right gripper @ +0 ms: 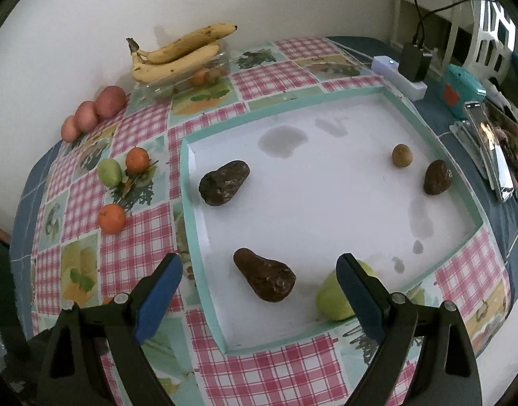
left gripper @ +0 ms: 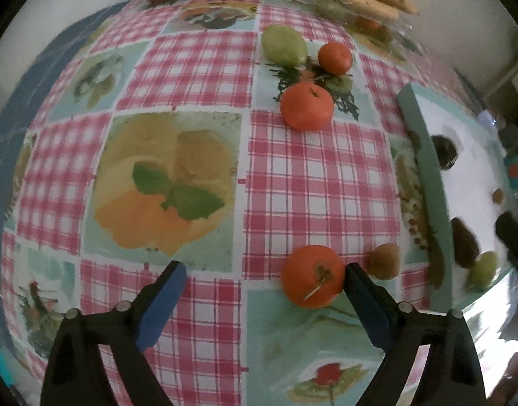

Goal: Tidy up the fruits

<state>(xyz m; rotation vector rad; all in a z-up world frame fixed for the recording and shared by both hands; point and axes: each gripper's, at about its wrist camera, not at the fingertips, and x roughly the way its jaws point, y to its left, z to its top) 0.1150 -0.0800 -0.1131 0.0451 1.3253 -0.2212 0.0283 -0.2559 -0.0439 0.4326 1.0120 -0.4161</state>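
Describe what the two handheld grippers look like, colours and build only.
Both look identical. The left gripper and the right gripper each have two black, angular plastic fingers with triangular cut-outs, round silver bolt heads at the joints, and flat blue pads on the inner faces. No cables, sleeves or markings show.

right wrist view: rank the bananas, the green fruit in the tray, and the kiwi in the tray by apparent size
1. bananas, by far the longest.
2. green fruit; it is partly behind a jaw and nearest the camera, so it probably looks bigger than it is.
3. kiwi, smallest, though it lies farther back in the tray.
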